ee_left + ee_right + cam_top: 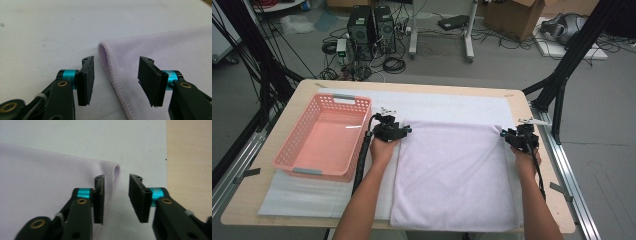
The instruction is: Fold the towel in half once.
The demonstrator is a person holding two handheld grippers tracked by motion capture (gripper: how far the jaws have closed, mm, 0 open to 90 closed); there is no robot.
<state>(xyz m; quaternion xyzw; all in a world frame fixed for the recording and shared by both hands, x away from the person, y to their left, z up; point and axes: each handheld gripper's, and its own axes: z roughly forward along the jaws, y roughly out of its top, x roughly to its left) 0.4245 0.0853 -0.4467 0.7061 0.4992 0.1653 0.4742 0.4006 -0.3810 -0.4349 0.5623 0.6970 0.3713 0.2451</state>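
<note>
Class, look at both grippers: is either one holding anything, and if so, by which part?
Nothing is held. The left gripper and right gripper each stand open astride a far corner of the lilac towel.

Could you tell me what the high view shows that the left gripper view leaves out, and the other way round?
The high view alone takes in the pink basket left of the towel, the right gripper at the towel's far right corner, both forearms and the wooden table. The left gripper view alone gives the close detail: the towel's stitched hem folded over at the corner, lying between the open fingers without touching either. Both share the left gripper, the lilac towel and the white mat beneath it.
</note>
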